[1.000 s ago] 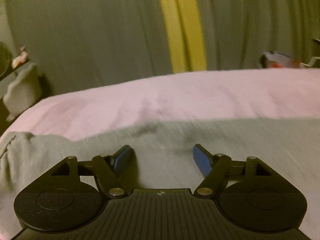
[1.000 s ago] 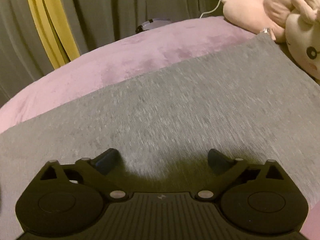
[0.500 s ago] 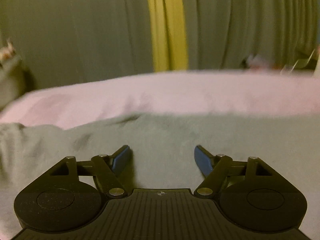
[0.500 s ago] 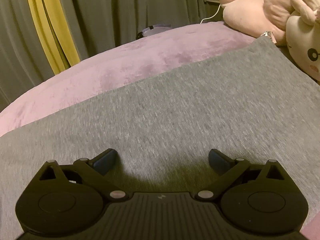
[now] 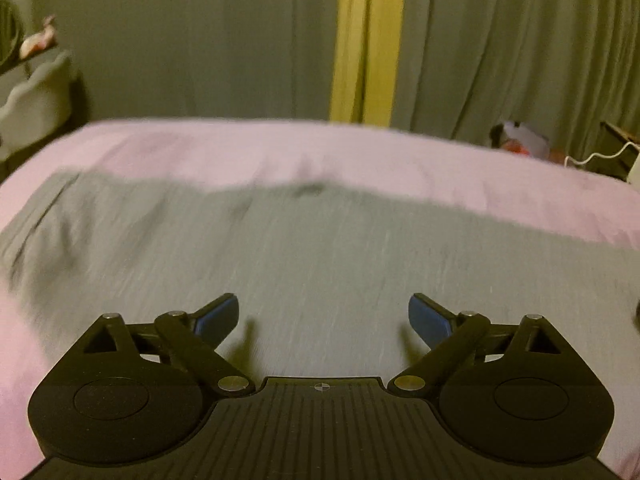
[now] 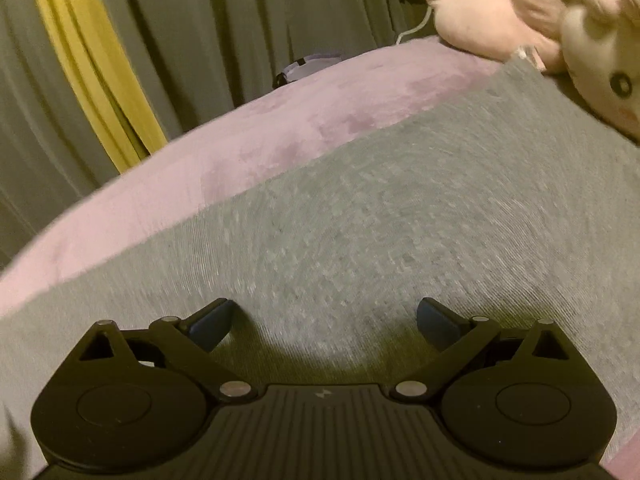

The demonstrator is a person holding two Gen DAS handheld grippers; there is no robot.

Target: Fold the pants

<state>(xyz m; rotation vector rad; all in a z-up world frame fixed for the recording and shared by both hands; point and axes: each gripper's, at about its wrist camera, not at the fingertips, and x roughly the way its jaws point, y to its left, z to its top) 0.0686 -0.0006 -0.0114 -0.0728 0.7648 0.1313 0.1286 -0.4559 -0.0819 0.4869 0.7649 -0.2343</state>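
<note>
Dim warm light filling room. Grey-green curtains (image 5: 200,40) hanging behind bed (image 5: 360,152), yellow strip (image 5: 366,40) showing between them. Pink bedcover (image 6: 280,120) spreading wide. Plush toys (image 6: 520,12) sitting at head end, white cable (image 5: 596,156) trailing nearby.

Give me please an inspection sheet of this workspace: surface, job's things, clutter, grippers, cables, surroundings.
Surface: bed with a pink cover.
Job's things: grey pants spread flat on the bed.
Clutter: plush toys at the far corner of the pants.
Grippers: left gripper open, jaws just widened, nothing between them; right gripper open, holding nothing.
Cables: white cable beyond the bed.
Surroundings: grey curtains with a yellow strip.
</note>
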